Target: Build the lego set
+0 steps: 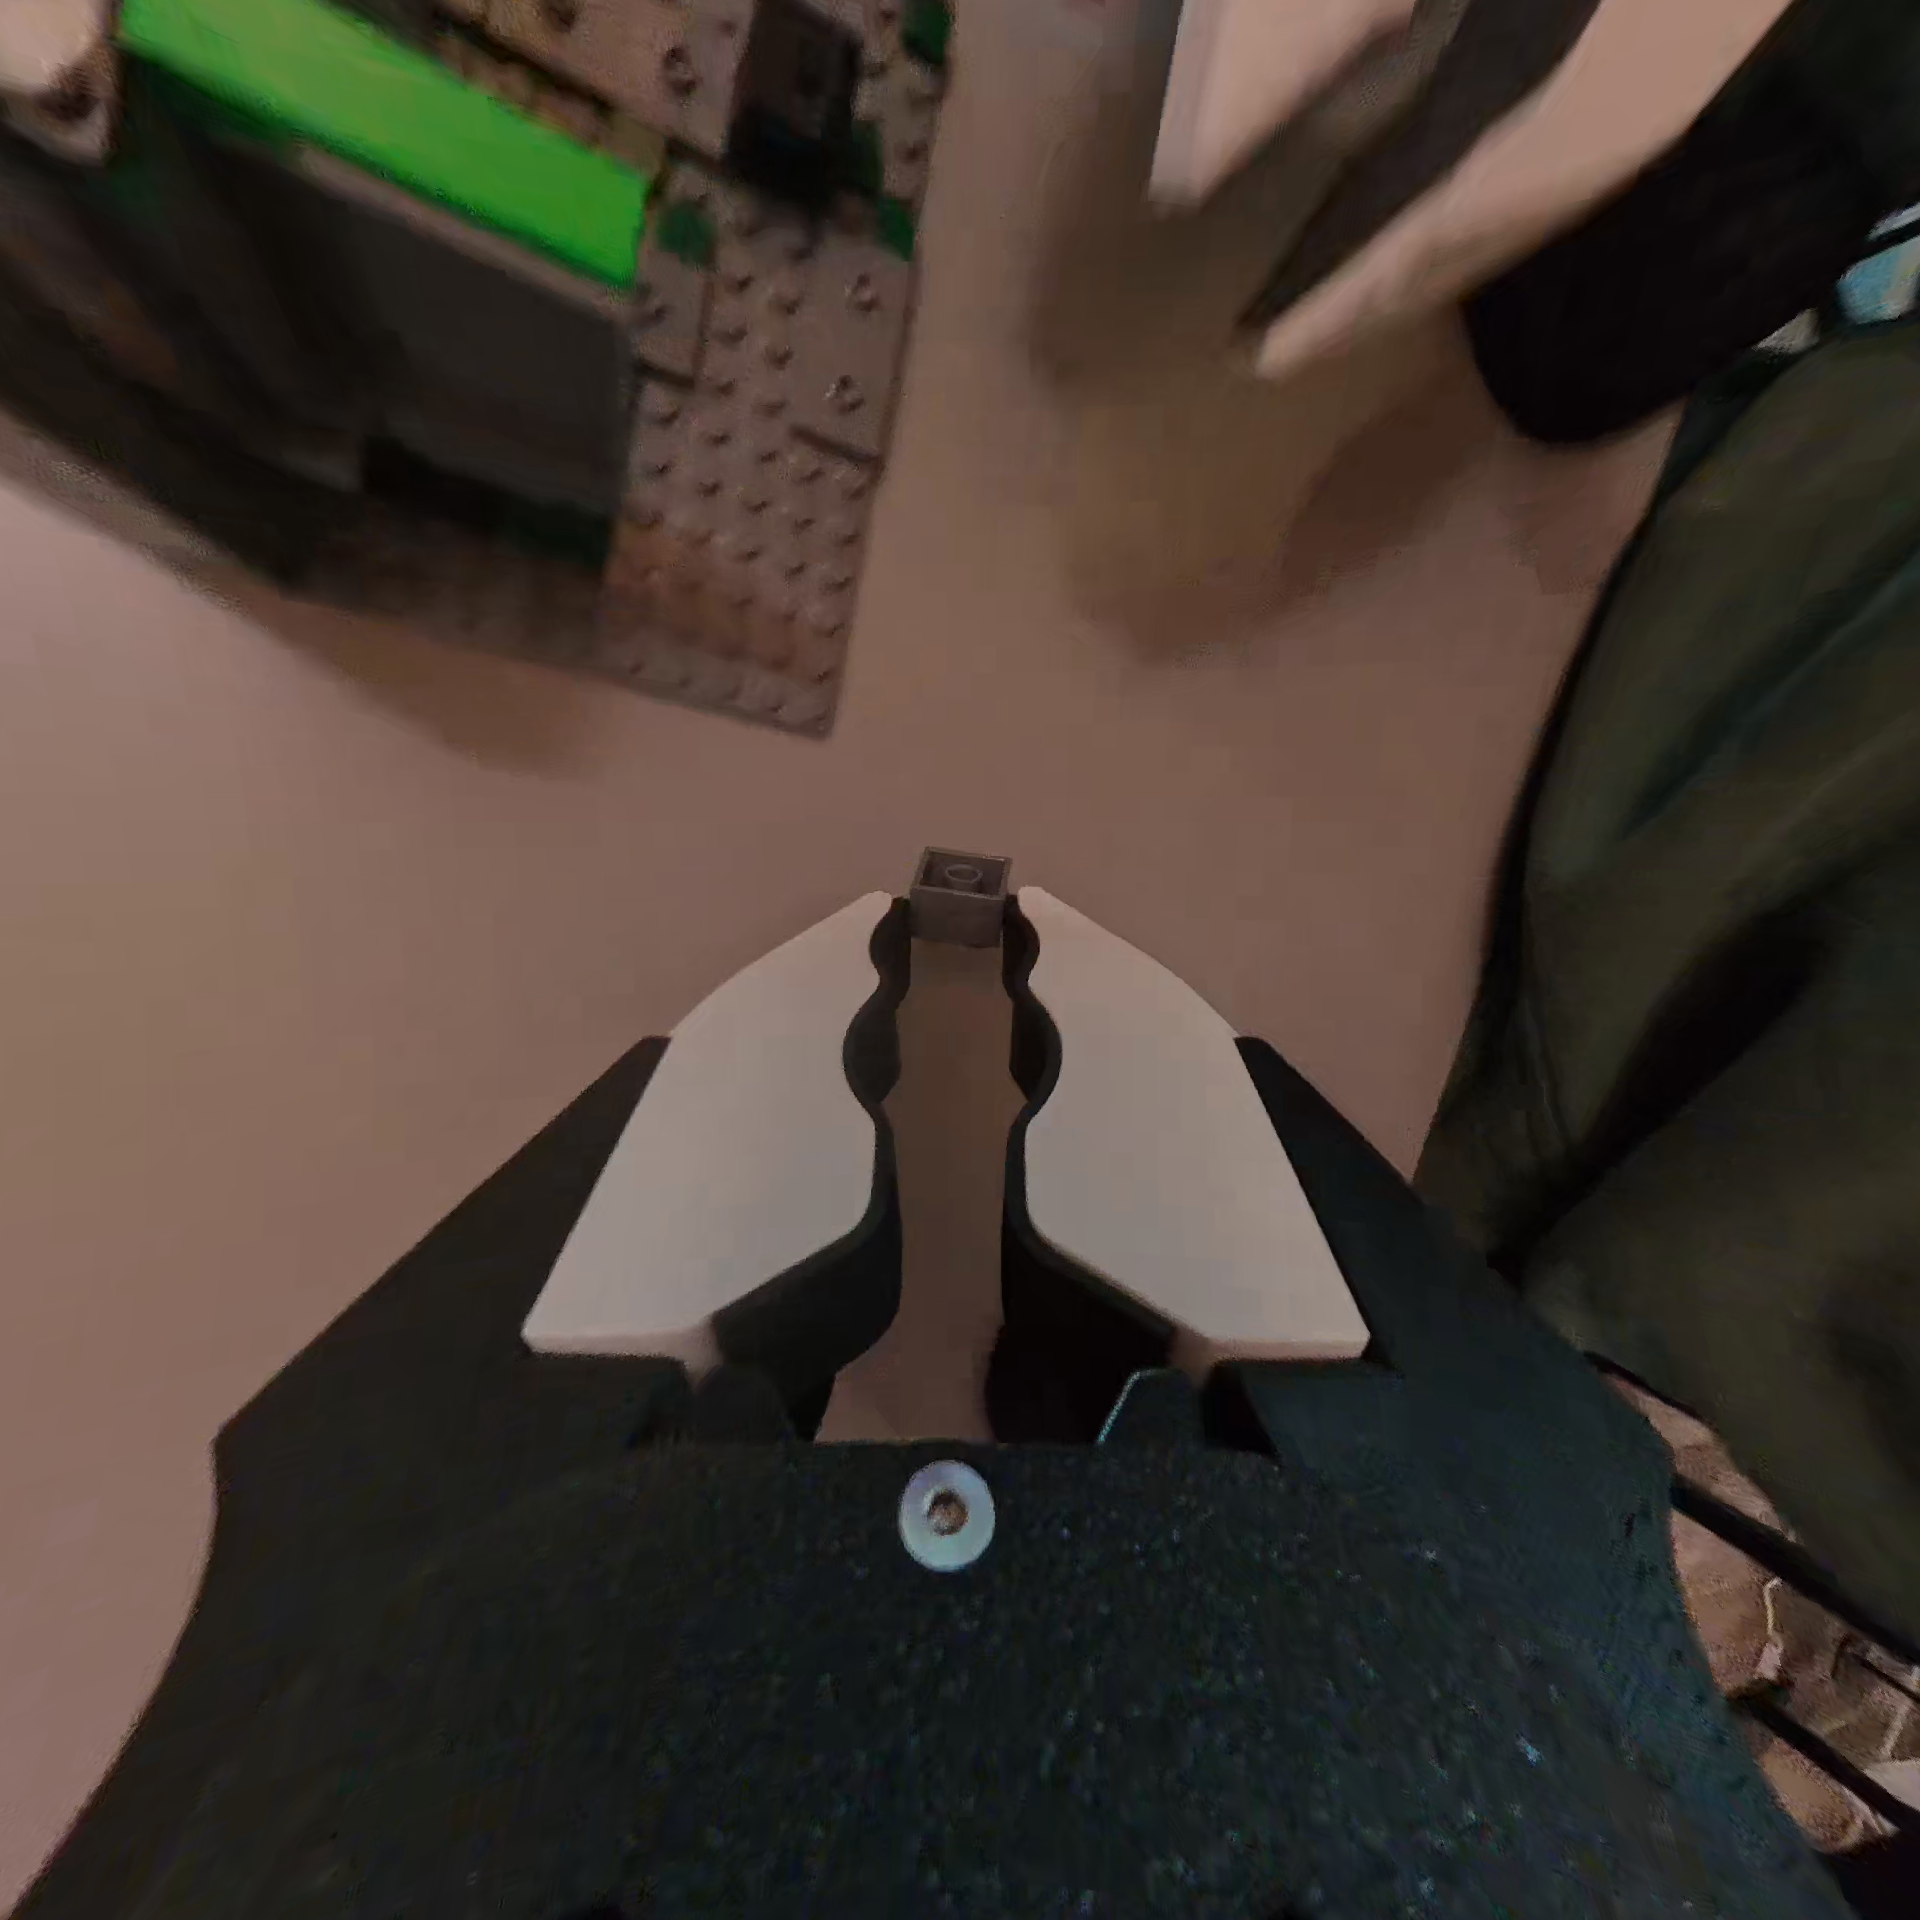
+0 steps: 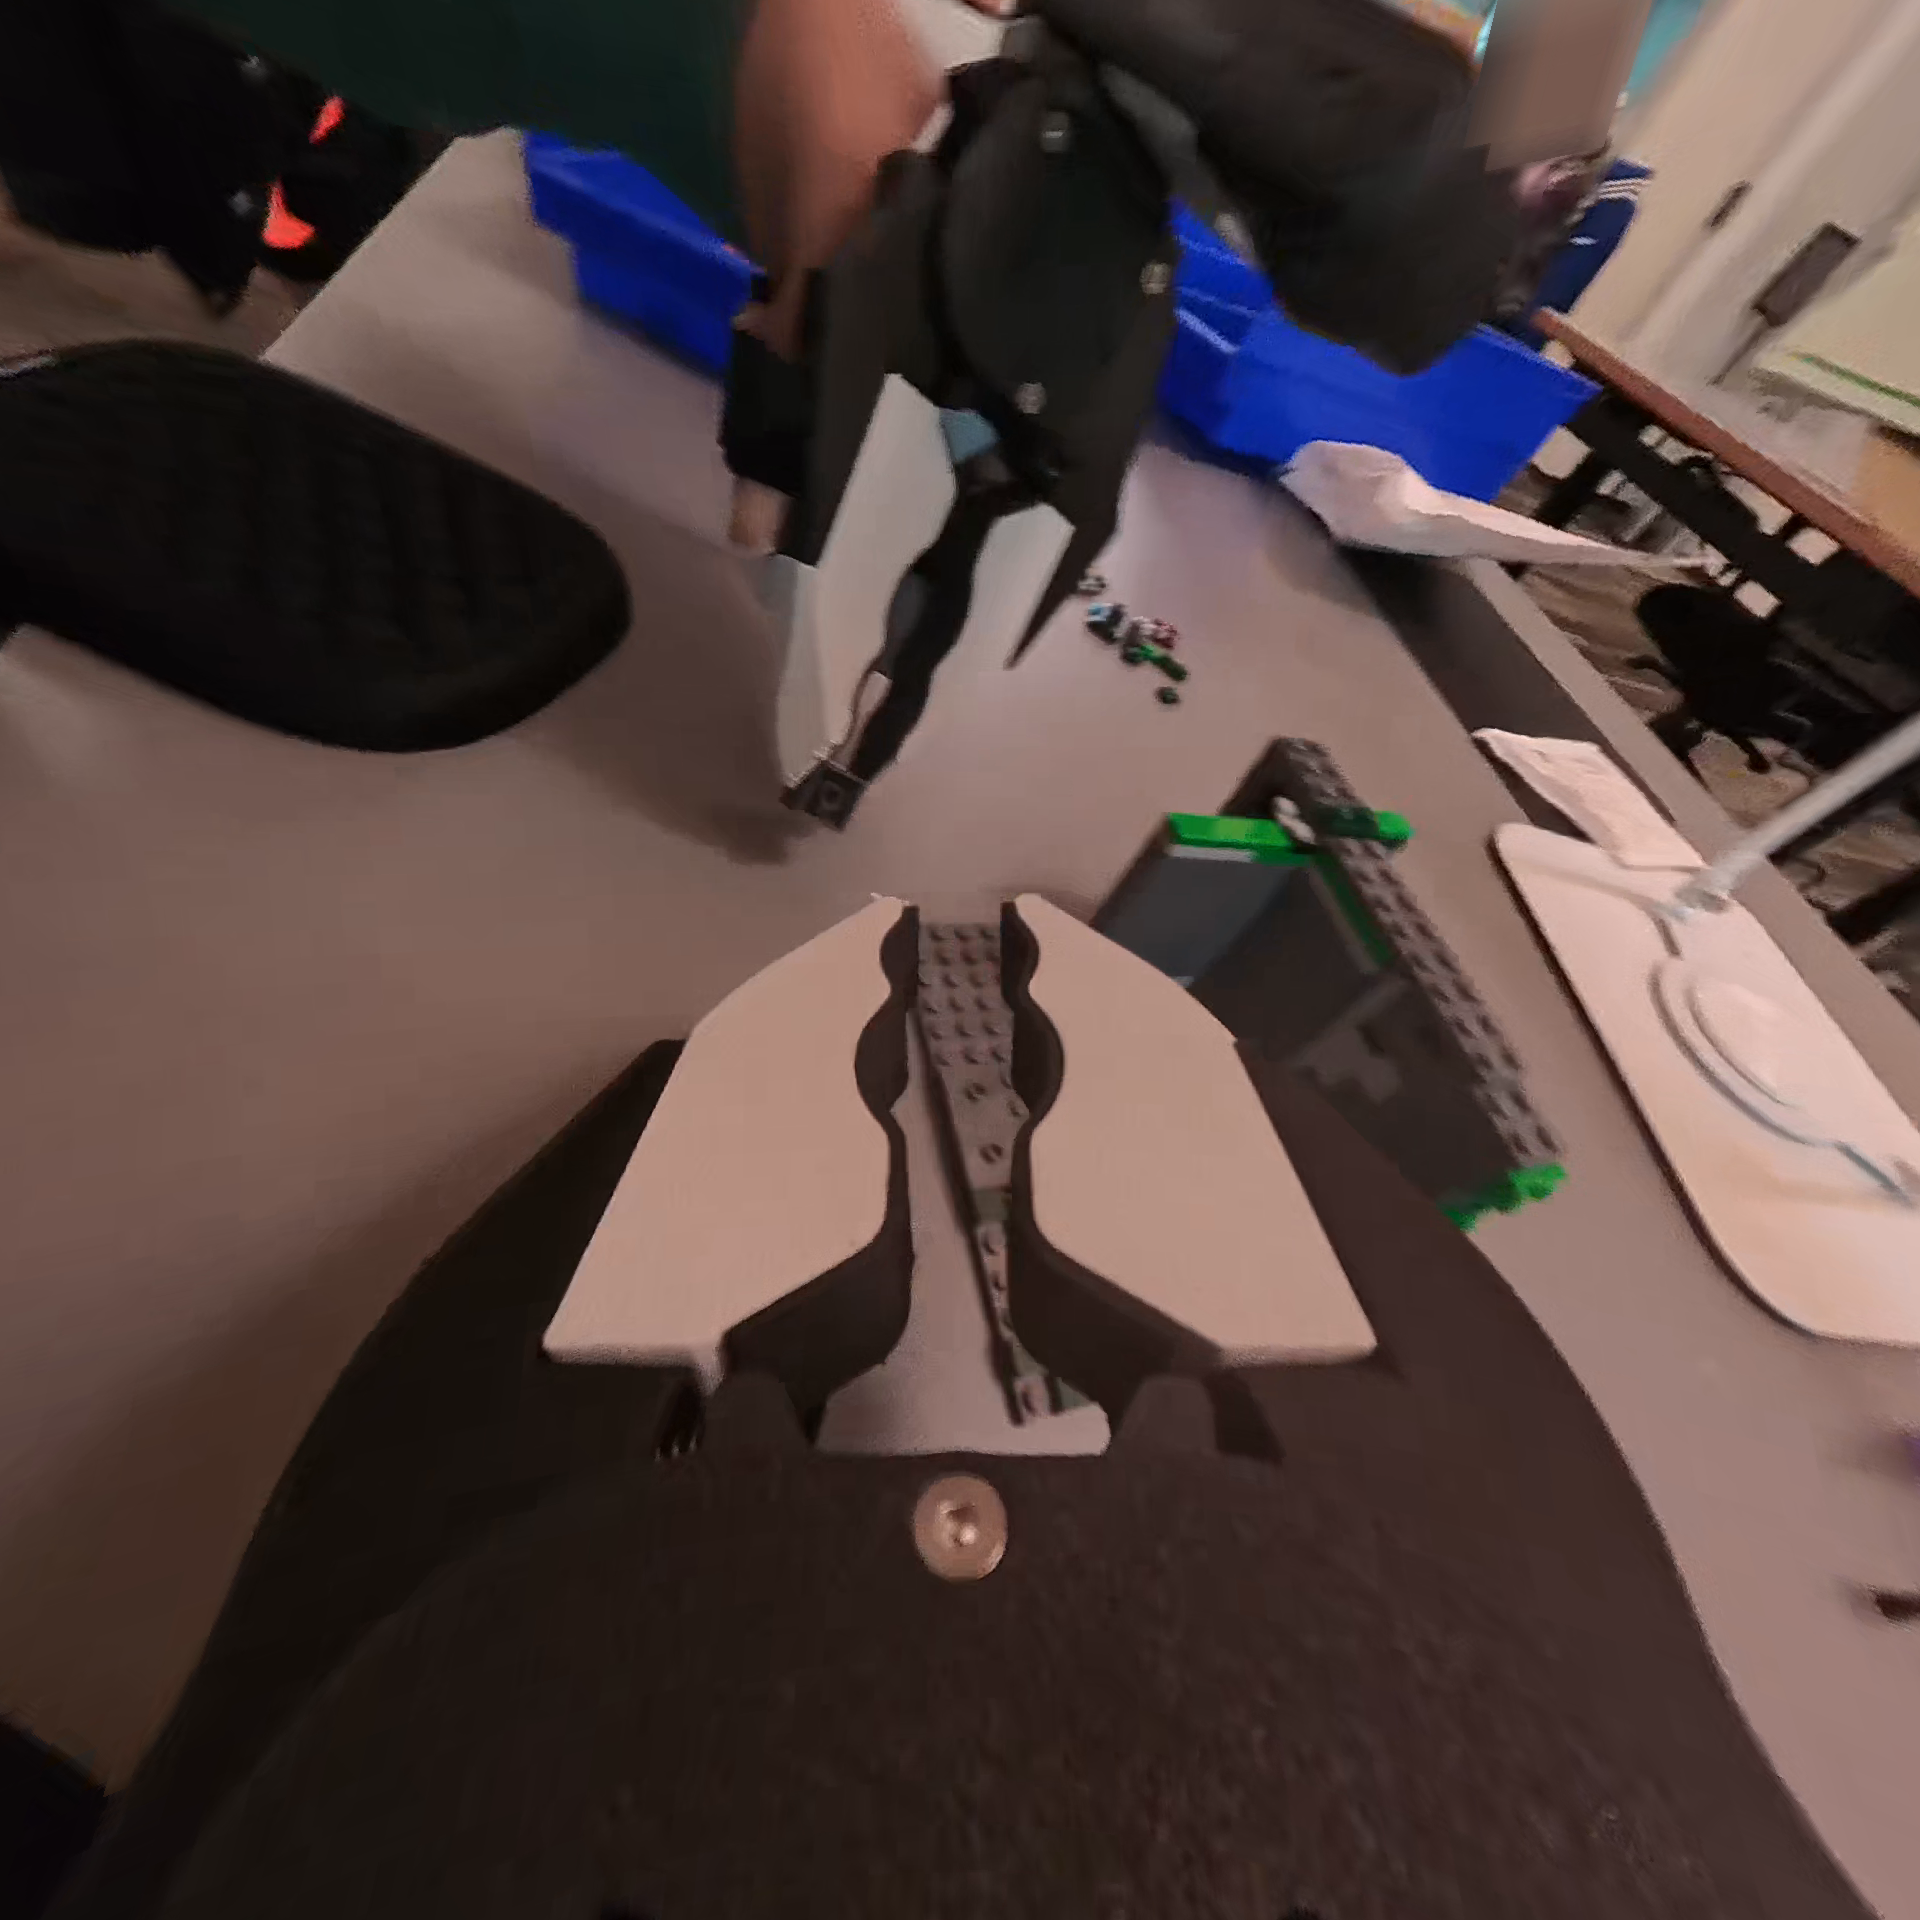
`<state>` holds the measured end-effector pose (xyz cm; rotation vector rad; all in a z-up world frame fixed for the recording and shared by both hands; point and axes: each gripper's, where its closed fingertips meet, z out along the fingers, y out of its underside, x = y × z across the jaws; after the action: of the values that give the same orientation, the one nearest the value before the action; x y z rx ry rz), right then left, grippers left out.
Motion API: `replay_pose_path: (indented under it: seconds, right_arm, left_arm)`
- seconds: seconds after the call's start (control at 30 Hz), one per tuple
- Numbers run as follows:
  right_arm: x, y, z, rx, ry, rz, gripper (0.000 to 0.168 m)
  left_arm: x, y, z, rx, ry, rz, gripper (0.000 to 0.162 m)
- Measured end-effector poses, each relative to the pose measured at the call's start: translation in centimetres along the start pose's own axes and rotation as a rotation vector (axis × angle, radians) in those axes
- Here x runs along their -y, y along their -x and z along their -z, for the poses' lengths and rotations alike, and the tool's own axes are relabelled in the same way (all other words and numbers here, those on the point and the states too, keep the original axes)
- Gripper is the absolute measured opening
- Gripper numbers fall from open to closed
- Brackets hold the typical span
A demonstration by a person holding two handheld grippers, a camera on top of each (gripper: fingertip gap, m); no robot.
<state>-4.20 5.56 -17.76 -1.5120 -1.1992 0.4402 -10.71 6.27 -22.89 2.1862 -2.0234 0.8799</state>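
left gripper (image 1: 958, 909) — nips grey brick (image 1: 961, 896) | right gripper (image 2: 958, 914) — seemingly straddles baseplate (image 2: 961, 1029)

Grey studded plate (image 2: 961, 1049) between tool (image 2: 958, 914) fingers

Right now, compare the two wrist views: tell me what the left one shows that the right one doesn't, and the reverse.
Only the left view shows the left tool from behind, shut on the small grey brick, stud side toward the camera.

Only the right view shows the blue bins, loose pieces, white mat, a chair, and the right tool closed around the baseplate.

Both show the grey-and-green build, the table and the brick.
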Motion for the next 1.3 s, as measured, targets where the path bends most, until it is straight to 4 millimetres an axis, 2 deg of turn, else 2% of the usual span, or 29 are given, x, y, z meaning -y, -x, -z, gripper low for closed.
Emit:
replay_pose_path:
  seconds: [0.1, 0.27, 0.37, 0.43, 0.53, 0.63, 0.7, 0.77, 0.9, 0.97, 1.03, 1.13, 1.3]
  right_arm:
    - [0.2, 1.7, -1.2, 0.014, 0.038, 0.101, 0.019]
    - [0.7, 1.4, -1.9, -0.09, 0.058, 0.25, 0.022]
    - [0.8, 1.0, -1.8, -0.143, 0.066, 0.316, 0.022]
    - [1.0, 1.2, -1.7, -0.142, 0.058, 0.34, 0.014]
    - [0.7, 1.6, -2.0, -0.119, 0.075, 0.324, 0.021]
    - [0.8, 1.4, -2.0, -0.129, 0.08, 0.315, 0.013]
    - [0.9, 1.6, -1.9, -0.077, 0.062, 0.207, 0.012]
    - [0.8, 2.0, -1.6, 0.026, 0.047, 0.016, 0.012]
    - [0.1, 2.7, -0.8, 0.263, 0.087, -0.443, 0.011]
    - [0.3, 3.0, -0.5, 0.359, 0.083, -0.645, 0.011]
    - [1.0, 3.4, -0.1, 0.468, 0.047, -0.811, 0.011]
    - [1.8, 3.9, 0.2, 0.575, 0.007, -0.943, 0.011]
    - [3.1, 4.3, 0.7, 0.684, -0.06, -1.039, 0.011]
  left_arm:
    - [2.1, -1.7, -0.3, -0.08, -0.125, 0.04, 0.017]
    - [4.9, -2.8, 0.6, -0.195, -0.334, 0.138, 0.017]
    - [5.5, -2.6, 0.9, -0.218, -0.403, 0.179, 0.017]
    - [5.8, -2.7, 1.2, -0.266, -0.452, 0.219, 0.017]
    - [5.9, -3.1, 1.2, -0.313, -0.484, 0.248, 0.017]
    - [5.8, -3.5, 1.1, -0.347, -0.505, 0.26, 0.017]
    - [5.8, -3.8, 1.2, -0.337, -0.526, 0.217, 0.017]
    - [5.9, -3.7, 1.6, -0.255, -0.569, 0.114, 0.021]
    - [5.7, -3.7, 2.4, 0.073, -0.609, -0.238, 0.034]
    - [5.8, -4.1, 2.5, 0.263, -0.616, -0.443, 0.034]
    - [5.9, -5.0, 2.3, 0.365, -0.617, -0.589, 0.033]
    - [5.9, -5.8, 1.8, 0.475, -0.601, -0.726, 0.033]
    - [6.2, -6.9, 1.7, 0.596, -0.611, -0.906, 0.024]
